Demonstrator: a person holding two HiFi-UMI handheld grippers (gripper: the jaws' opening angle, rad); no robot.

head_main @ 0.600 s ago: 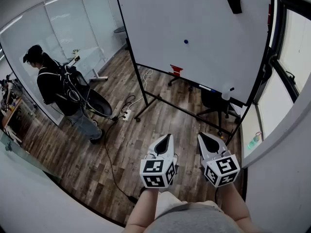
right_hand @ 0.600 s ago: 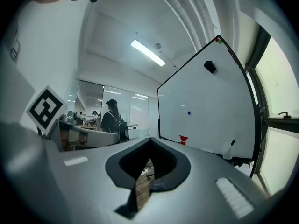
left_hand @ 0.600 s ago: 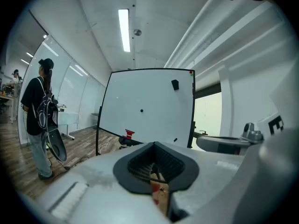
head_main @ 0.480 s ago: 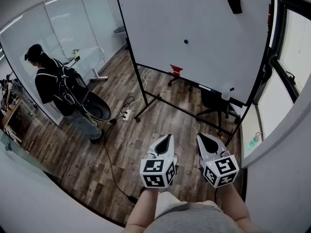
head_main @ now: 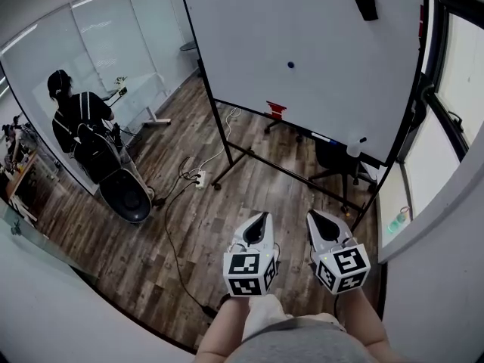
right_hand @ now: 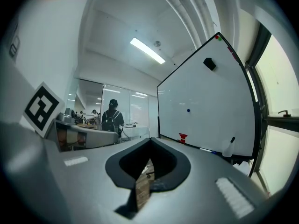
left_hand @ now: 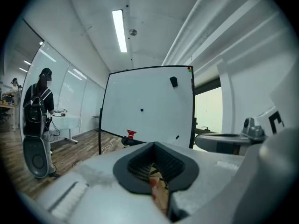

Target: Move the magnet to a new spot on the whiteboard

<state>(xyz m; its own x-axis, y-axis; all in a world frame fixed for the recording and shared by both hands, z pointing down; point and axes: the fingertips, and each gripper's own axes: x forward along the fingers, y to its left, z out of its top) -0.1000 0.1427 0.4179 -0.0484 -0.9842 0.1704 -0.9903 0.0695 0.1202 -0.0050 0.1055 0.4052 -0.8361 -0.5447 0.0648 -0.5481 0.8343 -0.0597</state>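
From the head view, my left claw and right claw sit side by side low in the picture, each with its marker cube nearest me and its jaws pressed together into a point, holding nothing. Both are well apart from the whiteboard, which stands on a wheeled frame across the wooden floor. The small dark blue magnet sticks near the middle of the board, below and left of a black eraser near the top right corner. A red object sits at the board's lower edge, and a spray bottle stands farther right along that edge. A power strip lies on the floor by the frame's foot, and a person with a backpack stands far left, back turned. In the left gripper view, my left claw is closed, its ribbed black pads meeting with nothing between them; beyond them the magnet shows as a dot at mid-board under a long ceiling light. In the right gripper view, my right claw is likewise pressed shut and empty, and the magnet sits in the board's centre, far ahead of the tips.
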